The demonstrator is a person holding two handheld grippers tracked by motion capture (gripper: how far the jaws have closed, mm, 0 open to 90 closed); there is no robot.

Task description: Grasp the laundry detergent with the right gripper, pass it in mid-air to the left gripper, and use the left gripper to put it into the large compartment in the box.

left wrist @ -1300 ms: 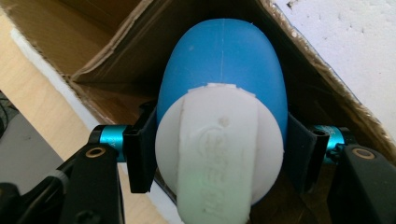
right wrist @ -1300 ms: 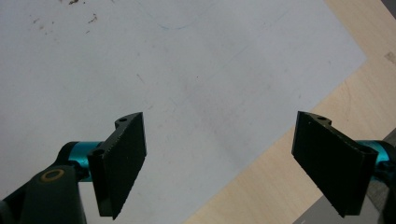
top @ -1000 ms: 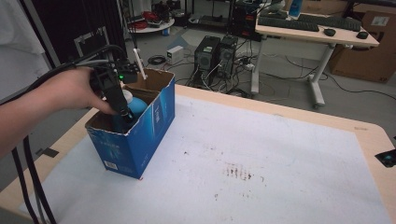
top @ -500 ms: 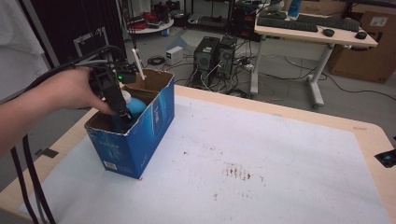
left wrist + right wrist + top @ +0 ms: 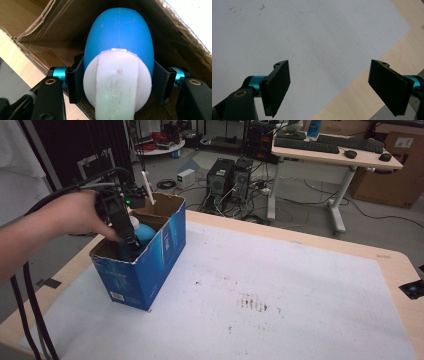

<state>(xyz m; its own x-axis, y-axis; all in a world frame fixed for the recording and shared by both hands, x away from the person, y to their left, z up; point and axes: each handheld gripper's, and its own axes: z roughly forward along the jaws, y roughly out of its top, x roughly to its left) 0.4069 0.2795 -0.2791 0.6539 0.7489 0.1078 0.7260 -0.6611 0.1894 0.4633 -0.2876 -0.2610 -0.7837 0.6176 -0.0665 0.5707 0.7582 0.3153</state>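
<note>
A blue, egg-shaped bottle with a white cap lies inside the open cardboard box.

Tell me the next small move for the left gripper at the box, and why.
Probably lift straight up. The left gripper is shut on the blue bottle just behind its white cap, inside the cardboard box. The box walls stand close around it, so a straight rise should clear them without snagging.

Blue bottle mostly hidden inside the box, its white cap cut off by the lower edge
</note>
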